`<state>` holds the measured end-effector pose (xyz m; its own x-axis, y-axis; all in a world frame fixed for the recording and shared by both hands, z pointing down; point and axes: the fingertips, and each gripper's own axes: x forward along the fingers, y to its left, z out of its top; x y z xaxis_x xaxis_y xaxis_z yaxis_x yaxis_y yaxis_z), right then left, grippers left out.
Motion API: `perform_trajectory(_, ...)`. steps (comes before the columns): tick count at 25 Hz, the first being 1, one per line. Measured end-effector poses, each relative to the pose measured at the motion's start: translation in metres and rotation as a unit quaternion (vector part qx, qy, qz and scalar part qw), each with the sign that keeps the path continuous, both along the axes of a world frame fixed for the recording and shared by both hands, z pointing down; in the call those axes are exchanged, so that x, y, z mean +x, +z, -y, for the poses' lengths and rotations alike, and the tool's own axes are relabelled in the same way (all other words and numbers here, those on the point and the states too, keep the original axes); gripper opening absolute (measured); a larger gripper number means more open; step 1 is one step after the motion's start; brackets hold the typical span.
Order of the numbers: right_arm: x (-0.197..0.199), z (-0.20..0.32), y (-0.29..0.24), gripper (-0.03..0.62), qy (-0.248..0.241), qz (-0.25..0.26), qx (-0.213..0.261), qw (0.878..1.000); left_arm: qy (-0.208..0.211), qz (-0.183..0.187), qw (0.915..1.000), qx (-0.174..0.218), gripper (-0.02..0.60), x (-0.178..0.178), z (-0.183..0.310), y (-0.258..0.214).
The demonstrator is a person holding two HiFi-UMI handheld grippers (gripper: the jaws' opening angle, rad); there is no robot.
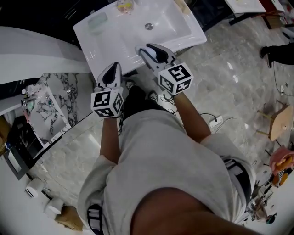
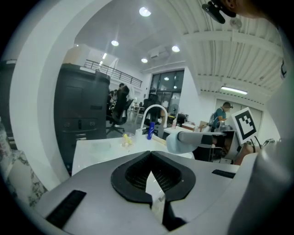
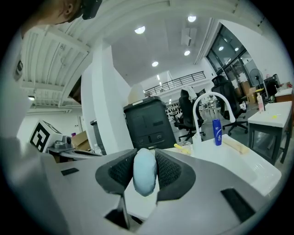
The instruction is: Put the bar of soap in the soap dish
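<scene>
My right gripper [image 3: 145, 155] is shut on a pale blue bar of soap [image 3: 144, 176], which stands upright between its black pads. In the head view the right gripper [image 1: 146, 49] hovers over the front edge of the white washbasin counter [image 1: 193, 34]. The soap dish [image 1: 97, 21], a pale translucent tray, lies at the counter's far left, well away from both grippers. It shows faintly in the left gripper view as the soap dish [image 2: 101, 145]. My left gripper [image 1: 113, 69] is shut and holds nothing, just short of the counter's front edge. The held soap [image 2: 177, 142] shows from the left gripper [image 2: 150, 155].
A clear cup [image 1: 125, 5] with something yellow stands behind the sink bowl [image 1: 149, 26]. A curved white faucet [image 3: 209, 98] and a blue bottle [image 3: 217, 132] stand at the back. A marble-patterned panel [image 1: 55, 103] is at lower left; a power strip [image 1: 215, 122] and cables lie on the floor.
</scene>
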<state>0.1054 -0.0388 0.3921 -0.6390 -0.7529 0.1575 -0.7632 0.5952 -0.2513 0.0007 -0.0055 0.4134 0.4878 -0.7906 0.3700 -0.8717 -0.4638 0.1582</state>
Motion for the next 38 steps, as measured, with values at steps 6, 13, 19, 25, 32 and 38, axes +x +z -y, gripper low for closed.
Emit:
perform_trajectory(6,-0.025,0.05,0.005,0.12,-0.028,0.001,-0.018,0.999,0.045,-0.031,0.9985,-0.01,0.018,-0.006,0.051,0.009)
perform_trajectory(13,-0.058,0.102,0.021,0.12,-0.055,0.002,-0.054,0.997,0.077,-0.035,0.9959,-0.033,0.018,-0.027,0.109,0.026)
perform_trajectory(19,-0.079,0.129,0.037,0.118,-0.064,0.039,-0.104,0.992,0.131,0.029,0.9909,-0.011,0.024,-0.038,0.135,0.04)
perform_trajectory(25,-0.096,0.152,0.048,0.12,-0.082,0.091,-0.174,0.977,0.251,0.175,0.9505,0.052,0.348,-0.03,0.148,0.062)
perform_trajectory(32,-0.13,0.168,0.062,0.12,-0.155,0.092,-0.241,0.954,0.295,0.232,0.9183,0.126,0.388,-0.02,0.171,0.061)
perform_trajectory(38,-0.159,0.183,0.063,0.12,-0.231,0.098,-0.274,0.928,0.282,0.243,0.9188,0.133,0.362,-0.025,0.194,0.065)
